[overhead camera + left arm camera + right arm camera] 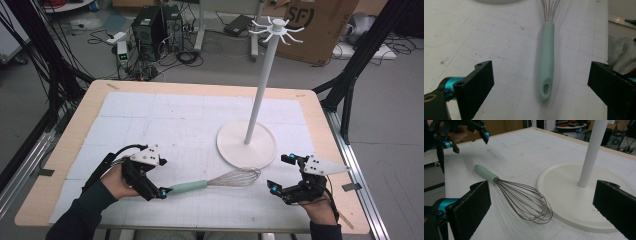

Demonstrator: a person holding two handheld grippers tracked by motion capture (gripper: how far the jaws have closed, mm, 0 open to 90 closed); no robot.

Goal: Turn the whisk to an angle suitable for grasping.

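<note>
1. The whisk lies flat on the white gridded mat, near your edge of the table; its mint-green handle points toward your left hand, and its wire head rests at the rim of the stand's round base, whether touching it or just short I cannot tell.
2. Your left gripper stands with jaws apart and nothing between the pads; the handle end with its hanging hole lies centred ahead of the gap, so you are lined up well; come forward along the handle's axis and close past the hole, on the thicker part, where I judge the grip will be steadier.
3. Keep the jaws level with the mat as you go in; the rounded handle could roll if one pad meets it first.
4. Your right gripper waits wide apart and empty beside the wire head; leave it clear until the handle is lifted.
5. Hard to make out: the hooks of the white rack top are small and thin in the high view; the left gripper view cuts off the wire head and most of the base; the underside of the handle is hidden.
</note>
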